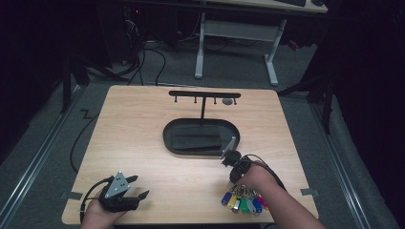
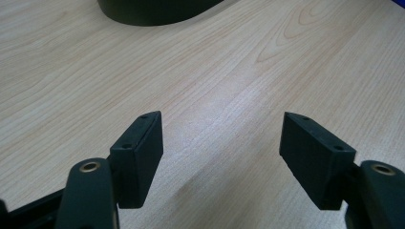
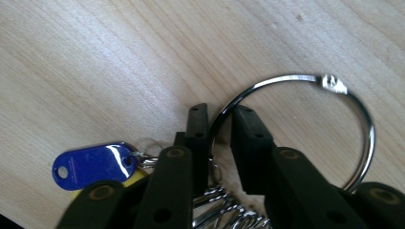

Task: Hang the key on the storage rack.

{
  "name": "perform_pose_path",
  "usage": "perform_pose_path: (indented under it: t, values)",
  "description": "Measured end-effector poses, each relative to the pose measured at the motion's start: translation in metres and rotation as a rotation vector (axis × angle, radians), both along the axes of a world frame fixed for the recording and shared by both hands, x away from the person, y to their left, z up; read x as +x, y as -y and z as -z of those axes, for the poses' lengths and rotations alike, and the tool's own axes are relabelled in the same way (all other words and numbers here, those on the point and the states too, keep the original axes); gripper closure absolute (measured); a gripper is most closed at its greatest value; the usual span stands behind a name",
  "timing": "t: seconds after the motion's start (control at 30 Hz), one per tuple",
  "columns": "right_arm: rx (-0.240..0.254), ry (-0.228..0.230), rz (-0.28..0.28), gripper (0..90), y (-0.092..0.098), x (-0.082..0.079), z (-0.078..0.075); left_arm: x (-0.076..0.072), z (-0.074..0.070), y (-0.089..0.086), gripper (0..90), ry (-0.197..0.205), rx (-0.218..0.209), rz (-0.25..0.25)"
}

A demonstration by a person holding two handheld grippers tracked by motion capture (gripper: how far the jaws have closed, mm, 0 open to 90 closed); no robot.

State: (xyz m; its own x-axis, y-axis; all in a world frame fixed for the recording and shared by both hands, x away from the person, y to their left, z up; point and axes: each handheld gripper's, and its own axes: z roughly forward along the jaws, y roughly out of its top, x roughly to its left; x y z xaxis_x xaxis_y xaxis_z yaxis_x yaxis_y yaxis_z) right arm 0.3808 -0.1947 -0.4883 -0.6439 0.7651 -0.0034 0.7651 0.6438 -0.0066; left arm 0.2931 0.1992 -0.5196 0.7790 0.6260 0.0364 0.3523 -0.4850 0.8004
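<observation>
A large metal key ring (image 3: 334,95) lies on the wooden table, carrying several keys with coloured tags, a blue tag (image 3: 90,164) among them. My right gripper (image 3: 220,119) points down at it. Its jaws stand a narrow gap apart with the ring's wire between them, close against the left jaw, and the pads do not press it from both sides. In the high view the bunch of tags (image 1: 243,202) lies by my right wrist, below the gripper's body (image 1: 236,164). My left gripper (image 1: 141,186) rests wide open at the table's near left, its jaws (image 2: 222,138) holding nothing.
A black oval tray (image 1: 172,143) sits mid-table. Behind it stands a black T-shaped rack (image 1: 204,94) with hooks, a small grey object (image 1: 228,101) hanging near its right end. The tray's edge (image 2: 143,19) lies ahead of the left gripper. Cables and desk legs lie beyond the table.
</observation>
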Motion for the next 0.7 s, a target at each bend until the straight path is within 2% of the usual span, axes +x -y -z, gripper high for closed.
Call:
perform_pose_path:
  t: [0.1,0.3,0.33,0.37,0.43,0.5,0.53,0.6,0.67,0.7]
  values:
    - [0.007,-0.004,0.002,85.9,0.002,0.0,0.0,0.0,0.0,0.0,32.0,-0.001,-0.001,0.0]
    - [0.007,0.005,-0.036,86.8,0.002,-0.001,0.0,0.0,0.001,0.001,32.1,0.001,0.0,0.002]
    - [0.0,0.008,-0.045,86.8,0.001,-0.002,0.0,-0.001,0.001,0.001,32.2,0.002,0.0,0.001]
    - [-0.027,0.007,-0.092,86.8,-0.001,-0.003,0.0,-0.001,0.001,0.0,32.2,0.002,0.0,0.001]
    - [-0.033,0.003,-0.106,86.8,-0.002,-0.004,-0.001,0.0,0.001,0.0,32.2,0.002,0.0,-0.001]
    - [-0.034,0.005,-0.135,86.9,-0.005,-0.006,-0.008,0.0,0.001,0.0,32.3,0.002,0.002,-0.002]
    - [-0.036,0.016,-0.154,86.9,-0.006,-0.008,-0.018,0.0,0.001,0.0,32.3,0.002,0.001,-0.002]
    - [-0.035,0.036,-0.167,86.9,-0.005,-0.011,-0.03,0.0,0.001,0.0,32.3,0.002,0.001,-0.001]
    - [-0.026,0.039,-0.169,86.9,-0.004,-0.011,-0.034,0.0,0.001,0.0,32.3,0.003,0.001,-0.001]
    - [-0.037,0.05,-0.178,86.9,-0.003,-0.013,-0.041,0.0,0.001,0.001,32.3,0.003,0.0,0.0]
